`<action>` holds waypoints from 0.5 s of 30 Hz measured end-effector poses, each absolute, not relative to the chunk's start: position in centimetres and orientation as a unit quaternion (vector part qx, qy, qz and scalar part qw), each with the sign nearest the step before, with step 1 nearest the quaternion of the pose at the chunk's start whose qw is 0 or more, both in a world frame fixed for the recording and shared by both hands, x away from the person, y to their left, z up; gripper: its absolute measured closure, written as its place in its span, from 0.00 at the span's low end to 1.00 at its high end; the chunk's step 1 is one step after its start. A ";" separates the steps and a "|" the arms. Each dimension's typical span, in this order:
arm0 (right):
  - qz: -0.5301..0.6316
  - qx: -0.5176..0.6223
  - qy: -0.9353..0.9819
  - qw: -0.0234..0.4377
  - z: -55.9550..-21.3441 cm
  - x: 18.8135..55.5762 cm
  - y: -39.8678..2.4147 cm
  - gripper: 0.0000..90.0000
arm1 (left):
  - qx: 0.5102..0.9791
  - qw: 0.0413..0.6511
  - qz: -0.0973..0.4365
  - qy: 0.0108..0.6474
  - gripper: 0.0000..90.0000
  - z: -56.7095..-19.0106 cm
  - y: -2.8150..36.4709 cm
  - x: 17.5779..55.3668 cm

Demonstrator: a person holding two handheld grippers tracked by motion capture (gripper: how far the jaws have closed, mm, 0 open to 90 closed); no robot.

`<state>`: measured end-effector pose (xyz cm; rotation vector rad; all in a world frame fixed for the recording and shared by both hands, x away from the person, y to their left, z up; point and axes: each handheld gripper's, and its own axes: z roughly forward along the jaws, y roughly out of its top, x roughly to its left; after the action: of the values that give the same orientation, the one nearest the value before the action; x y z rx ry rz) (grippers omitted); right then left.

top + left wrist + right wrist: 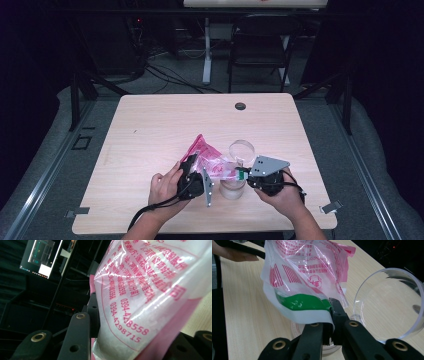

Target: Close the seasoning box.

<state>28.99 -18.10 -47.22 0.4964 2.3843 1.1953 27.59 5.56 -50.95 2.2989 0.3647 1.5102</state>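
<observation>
A clear plastic bag (210, 159) with pink print and white powder inside hangs between both grippers above the table. My left gripper (196, 168) is shut on the bag's pink end; in the left gripper view the bag (140, 290) is squeezed between the black jaws of the left gripper (140, 325). My right gripper (331, 307) is shut on the bag's (307, 277) lower edge by its green stripe, and it shows in the high view as the right gripper (242, 175). A translucent round jar (233, 189) stands directly under the bag, its rim (295, 328) partly hidden.
A clear round lid (242, 149) leans on the table just behind the jar, close to the right gripper's jaws in the right gripper view, where the lid (387, 305) looks large. The wooden table (150, 130) has a cable hole (240, 106) at the back. A chair (260, 45) stands beyond.
</observation>
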 end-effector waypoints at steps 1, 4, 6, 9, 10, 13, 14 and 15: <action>0.430 0.179 0.859 0.213 -47.2 29.0 -18.1 0.98 | 0.815 0.183 0.535 0.129 0.75 -51.0 5.6 27.6; 0.431 0.178 0.859 0.211 -47.2 29.0 -18.1 0.98 | 0.816 0.182 0.533 0.130 0.75 -51.1 5.6 27.6; 0.433 0.178 0.859 0.210 -47.2 29.0 -18.1 0.98 | 0.817 0.184 0.529 0.135 0.75 -51.3 5.6 27.6; 0.434 0.178 0.858 0.209 -47.2 29.0 -18.1 0.98 | 0.818 0.185 0.527 0.137 0.76 -51.4 5.7 27.7; 0.436 0.178 0.857 0.209 -47.2 29.0 -18.0 0.98 | 0.818 0.186 0.526 0.138 0.76 -51.4 5.7 27.7; 0.436 0.176 0.858 0.208 -47.2 29.0 -18.0 0.97 | 0.819 0.191 0.522 0.142 0.76 -51.5 5.7 27.7; 0.433 0.176 0.858 0.211 -47.1 28.9 -18.0 0.97 | 0.819 0.191 0.522 0.143 0.76 -51.5 5.7 27.7; 0.433 0.176 0.858 0.210 -47.1 28.9 -18.0 0.97 | 0.820 0.191 0.520 0.143 0.76 -51.5 5.8 27.7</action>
<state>28.94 -18.00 -47.12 0.4894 2.3869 1.2050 27.71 5.75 -51.53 2.3022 0.4030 1.4618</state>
